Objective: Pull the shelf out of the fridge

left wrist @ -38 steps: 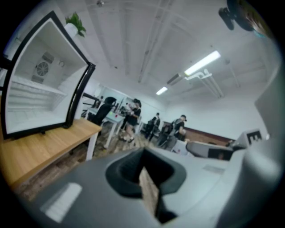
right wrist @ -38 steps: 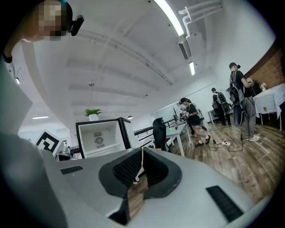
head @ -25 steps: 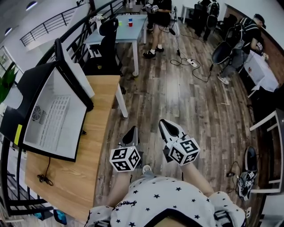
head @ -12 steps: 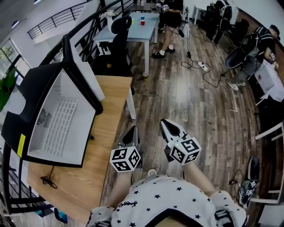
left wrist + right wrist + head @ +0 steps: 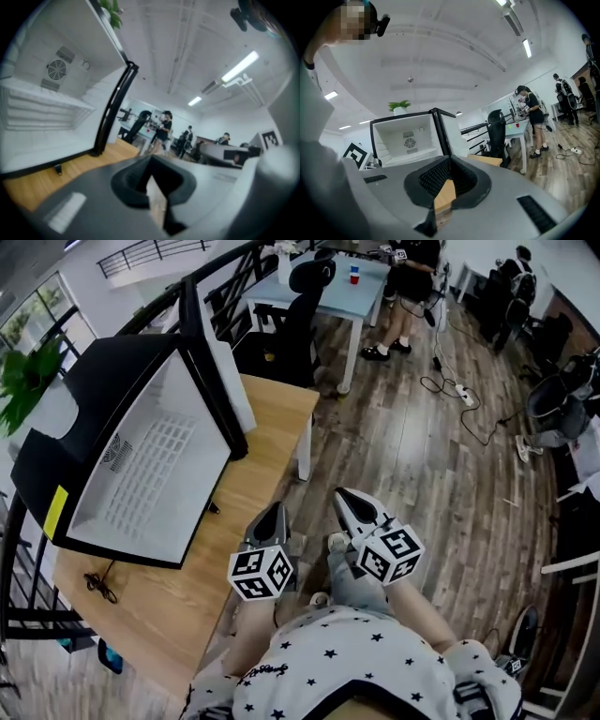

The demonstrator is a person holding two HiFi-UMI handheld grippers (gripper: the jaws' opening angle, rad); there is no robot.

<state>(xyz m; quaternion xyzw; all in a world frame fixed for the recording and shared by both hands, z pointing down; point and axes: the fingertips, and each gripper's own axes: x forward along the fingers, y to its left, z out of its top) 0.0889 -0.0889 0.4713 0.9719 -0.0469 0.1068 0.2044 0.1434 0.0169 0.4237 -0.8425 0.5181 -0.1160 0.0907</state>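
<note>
Yellow label (image 5: 54, 512) on fridge (image 5: 98, 395) side; print too small to read.

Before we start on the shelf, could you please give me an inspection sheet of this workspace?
surface: light wooden table, carrying the fridge.
job's things: black mini fridge with white interior, door open; white wire shelf inside it, not pulled out.
clutter: nothing seen on the tabletop.
grippers: left hand-held gripper and right hand-held gripper both shut, empty, near the person's body, apart from the fridge.
cables: thin black cable on the table beside the fridge; corded white power strip on the floor.
surroundings: wood-plank floor, light blue table, black office chair, people standing, green plant.
</note>
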